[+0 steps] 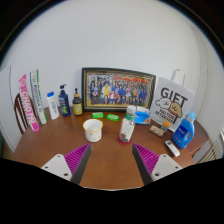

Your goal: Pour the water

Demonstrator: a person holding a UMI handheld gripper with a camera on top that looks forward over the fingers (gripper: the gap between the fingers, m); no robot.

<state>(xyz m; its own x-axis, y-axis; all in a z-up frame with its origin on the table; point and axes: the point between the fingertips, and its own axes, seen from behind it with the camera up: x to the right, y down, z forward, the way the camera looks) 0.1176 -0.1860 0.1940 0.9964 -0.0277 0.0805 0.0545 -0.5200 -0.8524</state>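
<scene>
- gripper [110, 160] wide open, nothing held, back at near edge of wooden table [110, 170].
- bottle [127, 124] upright beyond right finger, white cup [93, 130] to its left, apart.
- could topple tall bottle if approached off-centre.
- might spill past narrow cup.
- risk of knocking framed photo [118, 88] or gift bag [172, 102] behind.

Framed group photo [118, 88], gift bag [172, 101], blue bottle [184, 130], wooden table [110, 160]

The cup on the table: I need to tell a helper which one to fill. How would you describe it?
On the wooden table, find the framed photo at the back. The cup stands before its left part, ahead of the open gripper: short, cream-white, topless, unlike the bottles around it.
</scene>
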